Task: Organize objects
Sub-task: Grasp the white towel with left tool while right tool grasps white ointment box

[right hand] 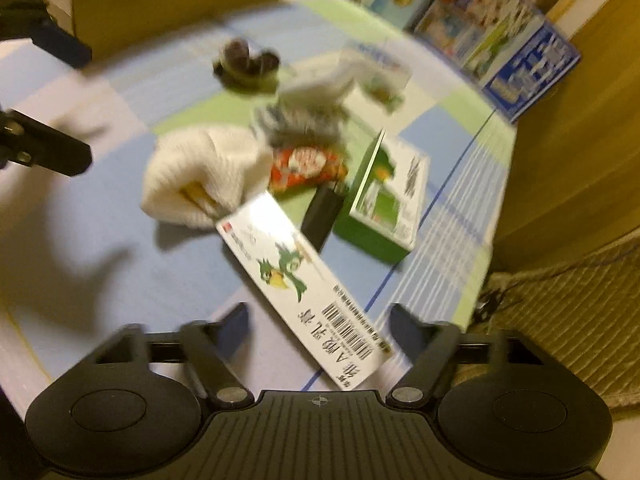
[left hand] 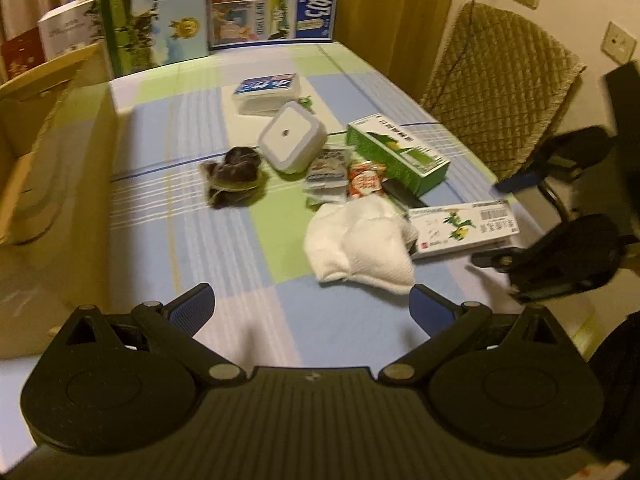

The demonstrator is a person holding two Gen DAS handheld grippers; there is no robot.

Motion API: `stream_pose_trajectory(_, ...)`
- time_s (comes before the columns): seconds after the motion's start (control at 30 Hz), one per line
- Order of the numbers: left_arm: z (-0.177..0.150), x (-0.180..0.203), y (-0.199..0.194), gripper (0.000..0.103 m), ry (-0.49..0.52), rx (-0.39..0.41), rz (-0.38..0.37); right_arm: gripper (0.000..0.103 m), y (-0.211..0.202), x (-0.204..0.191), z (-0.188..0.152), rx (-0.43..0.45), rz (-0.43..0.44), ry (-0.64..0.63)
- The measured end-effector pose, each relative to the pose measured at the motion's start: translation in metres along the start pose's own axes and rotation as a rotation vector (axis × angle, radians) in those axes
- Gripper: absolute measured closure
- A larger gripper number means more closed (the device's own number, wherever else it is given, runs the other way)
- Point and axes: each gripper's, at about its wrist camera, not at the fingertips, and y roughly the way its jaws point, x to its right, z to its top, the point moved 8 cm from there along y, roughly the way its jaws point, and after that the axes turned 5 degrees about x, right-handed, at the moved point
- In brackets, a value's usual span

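Both tools spread wide w/ nothing held: left tool (left hand: pixel 312 304) over bare desk (left hand: pixel 160 216), white cloth (left hand: pixel 360 244) just ahead; right tool (right hand: pixel 318 320) straddling white carton (right hand: pixel 304 284) near desk edge.

White towel (left hand: pixel 362 246) crumpled, mid-cloth. Flat white carton (left hand: pixel 464 229) with green bird print touching towel's right side. Green box (left hand: pixel 396 152) lying flat beyond towel. Red snack packet (left hand: pixel 366 180) just behind towel. Square white container (left hand: pixel 290 138) farther back; dark bundle (left hand: pixel 234 172) left of towel.
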Motion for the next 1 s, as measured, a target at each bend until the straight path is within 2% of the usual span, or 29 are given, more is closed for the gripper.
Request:
stream_pose_trajectory(0.07,0.004,0.002,0.005,0.002,0.015,0.01,-0.02,0.049,0.006,0.003,-0.001,-0.018,-0.005,0.011)
stream_pose_trajectory(0.1,0.005,0.003,0.008,0.002,0.023,0.01,-0.026,0.05,0.005,0.004,0.0,-0.023,0.004,0.035)
stream_pose_trajectory(0.2,0.011,0.005,0.018,0.006,0.041,0.016,-0.047,0.063,0.0,0.007,0.003,-0.029,0.009,0.12)
stream_pose_trajectory(0.27,0.013,0.008,0.026,0.007,0.049,0.016,-0.068,0.079,-0.006,0.008,0.007,-0.03,0.021,0.181)
stream_pose_trajectory(0.3,0.014,0.01,0.029,0.008,0.051,0.017,-0.075,0.084,-0.008,0.01,0.008,-0.027,0.033,0.221)
stream_pose_trajectory(0.33,0.016,0.012,0.033,0.011,0.054,0.019,-0.086,0.102,-0.013,0.008,0.01,-0.029,0.042,0.255)
stream_pose_trajectory(0.43,0.02,0.018,0.041,0.011,0.05,0.02,-0.122,0.103,-0.016,0.011,0.011,-0.032,0.036,0.339)
stream_pose_trajectory(0.57,0.024,0.025,0.055,0.013,0.085,0.009,-0.135,0.103,-0.019,0.017,0.012,0.021,0.01,0.338)
stream_pose_trajectory(0.6,0.025,0.026,0.059,0.016,0.096,0.001,-0.138,0.099,-0.02,0.019,0.012,0.035,0.005,0.316)
stream_pose_trajectory(0.63,0.024,0.027,0.063,0.023,0.103,-0.009,-0.138,0.08,-0.02,0.02,0.011,0.041,-0.005,0.287)
stream_pose_trajectory(0.67,0.023,0.026,0.067,0.028,0.107,-0.02,-0.137,0.041,-0.019,0.021,0.01,0.038,-0.011,0.255)
stream_pose_trajectory(0.7,0.022,0.026,0.07,0.038,0.108,-0.033,-0.143,0.025,-0.018,0.02,0.01,0.034,-0.015,0.217)
stream_pose_trajectory(0.73,0.021,0.026,0.072,0.048,0.106,-0.044,-0.159,0.015,-0.016,0.02,0.009,0.042,-0.016,0.171)
stream_pose_trajectory(0.77,0.019,0.026,0.072,0.051,0.106,-0.044,-0.169,0.015,-0.014,0.017,0.01,0.041,-0.002,0.125)
stream_pose_trajectory(0.83,0.018,0.025,0.068,0.066,0.114,-0.038,-0.176,0.015,-0.007,0.015,0.007,0.013,0.013,0.055)
stream_pose_trajectory(0.9,0.017,0.024,0.062,0.076,0.11,-0.043,-0.181,0.016,0.002,0.016,0.005,0.001,0.023,0.014)
stream_pose_trajectory(1.0,0.012,0.019,0.053,0.078,0.137,-0.052,-0.149,0.022,0.017,0.019,0.005,-0.015,0.075,0.036)
